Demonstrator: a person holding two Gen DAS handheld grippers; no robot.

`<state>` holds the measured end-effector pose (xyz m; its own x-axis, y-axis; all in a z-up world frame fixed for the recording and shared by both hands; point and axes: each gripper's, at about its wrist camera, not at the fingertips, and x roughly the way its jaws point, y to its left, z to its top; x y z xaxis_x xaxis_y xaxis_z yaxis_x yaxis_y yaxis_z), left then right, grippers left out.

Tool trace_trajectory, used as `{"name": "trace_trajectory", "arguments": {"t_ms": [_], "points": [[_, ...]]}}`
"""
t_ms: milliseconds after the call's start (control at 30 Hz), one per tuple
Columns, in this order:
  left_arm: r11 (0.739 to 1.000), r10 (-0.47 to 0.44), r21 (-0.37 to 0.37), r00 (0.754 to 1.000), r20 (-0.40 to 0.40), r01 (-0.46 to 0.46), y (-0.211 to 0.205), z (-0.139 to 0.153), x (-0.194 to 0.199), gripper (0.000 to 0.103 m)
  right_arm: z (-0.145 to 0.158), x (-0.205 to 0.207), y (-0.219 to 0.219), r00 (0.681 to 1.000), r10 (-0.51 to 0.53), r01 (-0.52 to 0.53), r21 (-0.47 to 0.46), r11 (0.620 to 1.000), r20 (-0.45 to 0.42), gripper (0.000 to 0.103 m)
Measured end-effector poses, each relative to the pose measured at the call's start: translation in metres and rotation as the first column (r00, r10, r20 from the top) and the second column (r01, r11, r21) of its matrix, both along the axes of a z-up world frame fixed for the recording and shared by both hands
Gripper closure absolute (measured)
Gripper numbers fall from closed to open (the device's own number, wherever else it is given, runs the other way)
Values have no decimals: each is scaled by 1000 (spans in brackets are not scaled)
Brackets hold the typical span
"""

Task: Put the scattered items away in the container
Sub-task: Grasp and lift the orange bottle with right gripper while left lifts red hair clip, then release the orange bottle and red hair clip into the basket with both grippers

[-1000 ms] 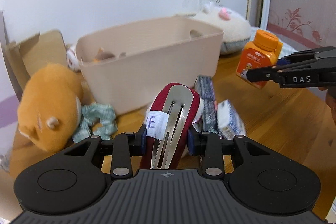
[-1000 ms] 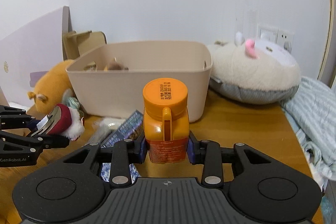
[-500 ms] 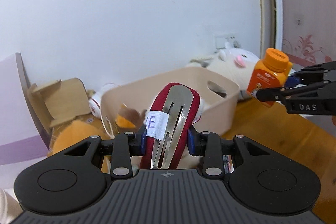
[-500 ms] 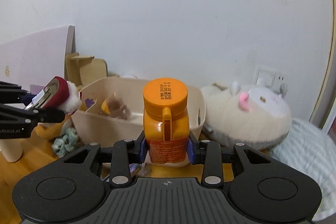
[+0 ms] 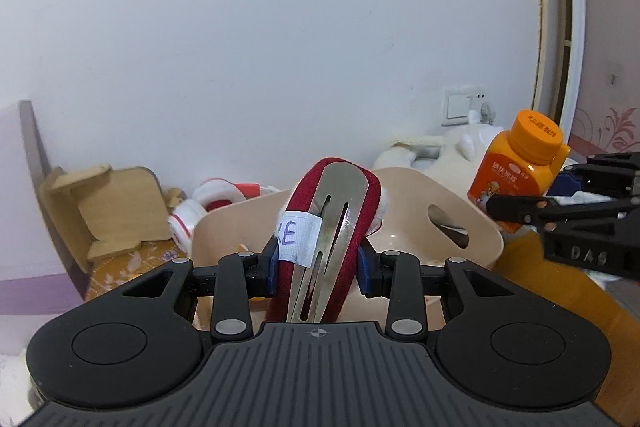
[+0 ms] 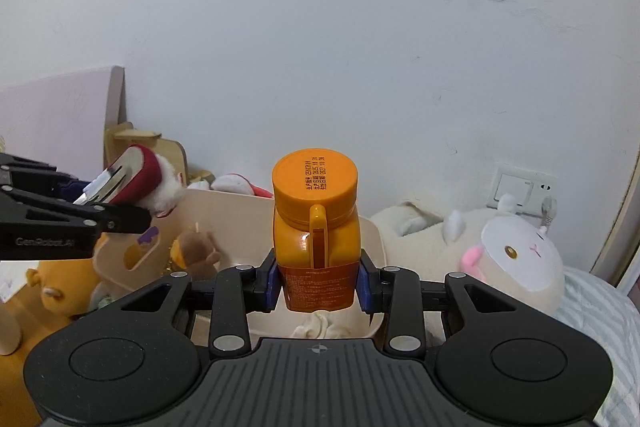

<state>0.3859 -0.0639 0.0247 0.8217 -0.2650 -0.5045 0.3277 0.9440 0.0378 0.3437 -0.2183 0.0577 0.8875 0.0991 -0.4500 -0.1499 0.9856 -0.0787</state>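
So the left gripper (image 5: pixel 318 263) is clamping a red hair clip (image 5: pixel 332 227), the kind with a silver metal snap and a white tag with "E" on it, fluffy white bit on the far side. It's hanging in the air right over the near rim of the beige container (image 5: pixel 472 223). The right gripper (image 6: pixel 318 285) is squeezing an orange bottle (image 6: pixel 316 247) by its lower body, cap up, also hovering over the container's edge (image 6: pixel 376 235). A small brown plush (image 6: pixel 192 251) is sitting inside already. A white plush (image 6: pixel 512 259) is lying just right of the container, an orange plush (image 6: pixel 64 283) on the left
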Motion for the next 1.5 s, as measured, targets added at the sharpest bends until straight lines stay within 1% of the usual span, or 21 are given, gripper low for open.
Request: {"name": "trace_trajectory", "arguments": {"t_ms": [100, 233, 400, 467, 567, 700, 833, 900, 1000, 1133, 1167, 1200, 1233, 1267, 1300, 1333, 1400, 1500], "points": [[1000, 11, -3, 999, -37, -12, -6, -8, 17, 67, -6, 15, 4, 1000, -5, 5, -21, 1000, -13, 69], [999, 37, 3, 995, -89, -37, -10, -24, 42, 67, -17, 36, 5, 999, -8, 7, -16, 1000, -51, 69], [996, 84, 29, 985, -151, -81, -15, -42, 72, 67, -32, 66, 3, 994, -19, 17, -12, 1000, -107, 69], [996, 88, 32, 977, -195, -83, -18, -50, 83, 67, -41, 77, 5, 991, -24, 21, -20, 1000, -133, 69], [996, 93, 35, 958, -270, -87, -21, -62, 97, 66, -52, 91, 6, 985, -37, 31, -33, 999, -169, 69], [993, 113, 67, 945, -306, -97, -24, -75, 107, 66, -69, 100, 8, 977, -58, 48, -52, 997, -205, 69], [994, 110, 66, 923, -369, -91, -22, -86, 115, 65, -81, 107, 11, 966, -71, 55, -74, 996, -249, 69], [993, 116, 71, 915, -386, -96, -22, -90, 116, 65, -86, 111, 14, 963, -83, 62, -92, 994, -255, 69], [992, 118, 82, 911, -394, -94, -23, -92, 117, 64, -88, 114, 18, 963, -98, 67, -128, 989, -251, 69], [993, 112, 87, 906, -409, -84, -24, -90, 116, 59, -88, 117, 21, 957, -94, 55, -145, 988, -276, 69], [993, 109, 87, 908, -404, -81, -24, -89, 115, 56, -88, 117, 22, 956, -95, 57, -144, 988, -277, 66], [993, 106, 84, 910, -400, -79, -23, -87, 114, 46, -87, 116, 20, 957, -97, 60, -138, 989, -273, 59], [994, 107, 77, 913, -394, -83, -22, -85, 112, 33, -86, 114, 20, 961, -97, 65, -130, 989, -258, 55], [993, 111, 71, 916, -386, -91, -21, -82, 111, 28, -84, 112, 19, 965, -99, 71, -122, 990, -244, 45], [993, 115, 64, 919, -377, -98, -19, -79, 109, 24, -82, 109, 17, 969, -102, 77, -118, 990, -226, 40], [993, 114, 55, 923, -368, -101, -18, -75, 106, 24, -80, 105, 16, 973, -103, 80, -117, 990, -206, 36], [995, 103, 39, 928, -357, -95, -16, -68, 102, 21, -74, 99, 14, 977, -112, 91, -121, 989, -183, 36], [995, 99, 36, 943, -317, -93, -13, -57, 90, 19, -65, 89, 8, 981, -110, 96, -94, 991, -161, 31]]}}
